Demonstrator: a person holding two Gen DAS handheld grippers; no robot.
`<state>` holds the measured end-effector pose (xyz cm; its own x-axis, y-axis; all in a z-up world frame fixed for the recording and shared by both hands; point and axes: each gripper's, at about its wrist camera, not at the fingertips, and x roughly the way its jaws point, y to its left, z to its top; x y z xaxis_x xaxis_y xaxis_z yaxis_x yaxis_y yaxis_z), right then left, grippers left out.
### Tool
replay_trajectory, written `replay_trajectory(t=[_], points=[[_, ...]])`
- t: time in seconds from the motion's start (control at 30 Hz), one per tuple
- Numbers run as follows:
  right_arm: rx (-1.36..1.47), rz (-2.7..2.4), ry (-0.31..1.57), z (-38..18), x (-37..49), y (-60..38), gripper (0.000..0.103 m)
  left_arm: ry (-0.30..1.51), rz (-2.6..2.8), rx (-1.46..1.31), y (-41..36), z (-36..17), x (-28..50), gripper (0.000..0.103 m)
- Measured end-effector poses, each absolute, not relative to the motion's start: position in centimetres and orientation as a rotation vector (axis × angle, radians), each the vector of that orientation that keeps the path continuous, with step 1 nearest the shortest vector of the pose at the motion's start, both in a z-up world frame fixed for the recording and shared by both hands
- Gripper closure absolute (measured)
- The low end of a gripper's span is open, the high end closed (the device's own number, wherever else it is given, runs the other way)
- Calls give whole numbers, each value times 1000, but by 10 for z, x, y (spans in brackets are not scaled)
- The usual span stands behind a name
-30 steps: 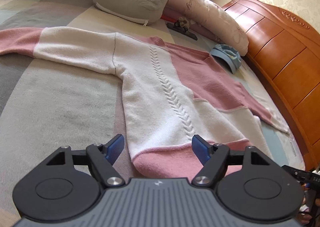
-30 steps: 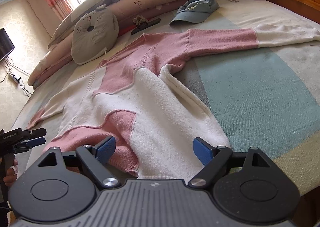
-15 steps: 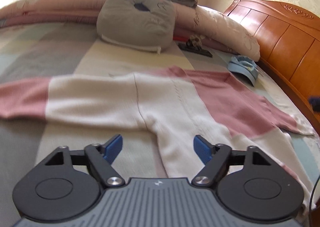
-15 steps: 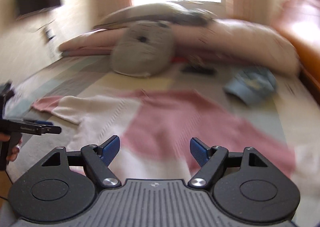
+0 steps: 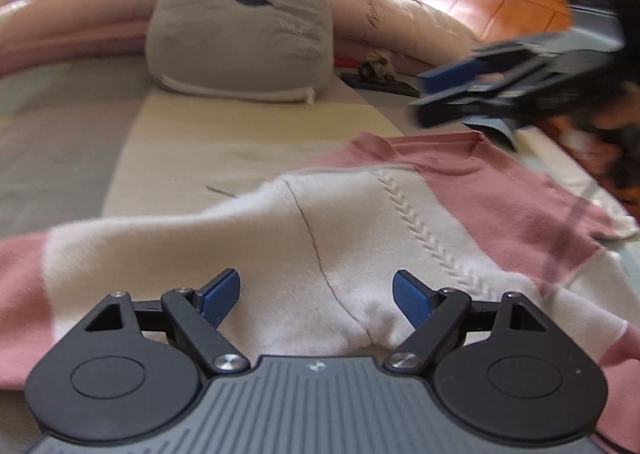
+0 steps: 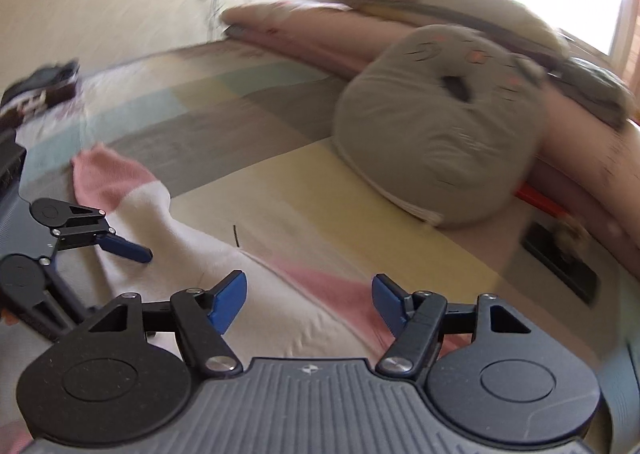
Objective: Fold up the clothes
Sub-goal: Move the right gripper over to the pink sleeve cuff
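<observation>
A white and pink knit sweater [image 5: 360, 238] lies spread flat on the bed, sleeves out to both sides. My left gripper [image 5: 317, 296] is open and hovers low over the white underarm seam, its blue pads either side of the seam and nothing pinched. My right gripper [image 6: 309, 302] hangs over the shoulder and neck area with its jaws closing and only flat knit below them. From the left wrist it shows blurred at upper right, the right gripper [image 5: 460, 94] above the pink collar. The right wrist view has the left gripper [image 6: 120, 274] on the white sleeve [image 6: 168, 222].
A grey cat-face cushion [image 5: 240, 34] and long pink pillows [image 5: 412, 30] line the head of the bed. A wooden headboard [image 5: 500, 10] stands at the right. A black clip-like object [image 5: 380, 82] lies by the pillows. The patchwork bedspread [image 6: 248, 102] stretches left of the sweater.
Both grippers left the hem and travelled up the sweater toward its shoulders. The right one swung fast leftward, rolled, and its jaws narrowed. The left one's jaws widened a little.
</observation>
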<state>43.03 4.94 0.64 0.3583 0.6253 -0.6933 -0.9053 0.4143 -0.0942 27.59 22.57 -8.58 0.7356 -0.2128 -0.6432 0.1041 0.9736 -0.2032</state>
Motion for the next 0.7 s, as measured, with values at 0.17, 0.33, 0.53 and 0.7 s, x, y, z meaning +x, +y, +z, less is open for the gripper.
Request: replay_trajectory(t=[0.17,0.33,0.53,0.7], points=[[-582,1107,632,-19,448,101,34,738,-223,-124,225,-93,273,18],[-635,1202,645,-45,453,140,36,721,-260,-105,225,-99,265,15],[-780,1305,655,-72,441,154,37,702,-292,-103,222,-100,255,14],[-791,1352,701,-70,435,153,55,691,-298,-135,224,-99,256,14]])
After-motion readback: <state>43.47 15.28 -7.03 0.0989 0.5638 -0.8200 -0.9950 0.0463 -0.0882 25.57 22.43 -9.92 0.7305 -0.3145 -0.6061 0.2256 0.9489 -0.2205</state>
